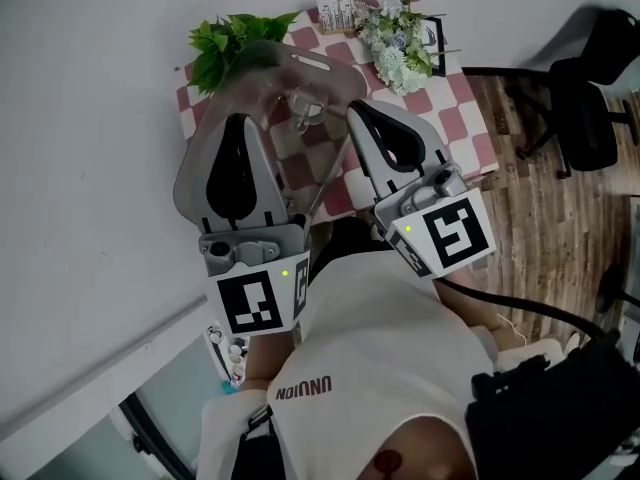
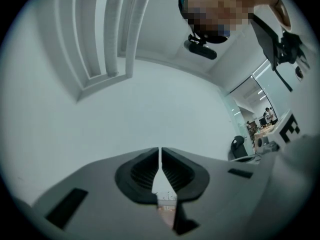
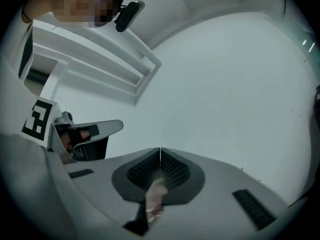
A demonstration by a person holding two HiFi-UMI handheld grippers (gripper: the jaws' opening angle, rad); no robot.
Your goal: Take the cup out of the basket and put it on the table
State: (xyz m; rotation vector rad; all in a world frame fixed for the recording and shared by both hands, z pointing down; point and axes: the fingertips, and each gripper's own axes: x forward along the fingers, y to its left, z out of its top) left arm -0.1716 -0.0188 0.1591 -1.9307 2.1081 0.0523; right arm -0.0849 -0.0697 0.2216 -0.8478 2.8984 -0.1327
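Both grippers are held up side by side over the small table with a red-and-white checked cloth (image 1: 445, 103). My left gripper (image 1: 245, 126) and my right gripper (image 1: 355, 113) point toward it, and their outlines are smeared. Between their tips a small clear thing (image 1: 303, 108) shows; it is too blurred to tell whether it is the cup. I make out no basket. In the left gripper view the jaws (image 2: 160, 149) meet at the tip with nothing between them. The right gripper view shows the same (image 3: 160, 149). Both views face a bare white wall.
A green leafy plant (image 1: 225, 43) stands at the table's far left, a white flower bunch (image 1: 400, 43) and a small white stand (image 1: 338, 10) at its far side. A black office chair (image 1: 585, 108) is on the wood floor to the right. A white wall runs along the left.
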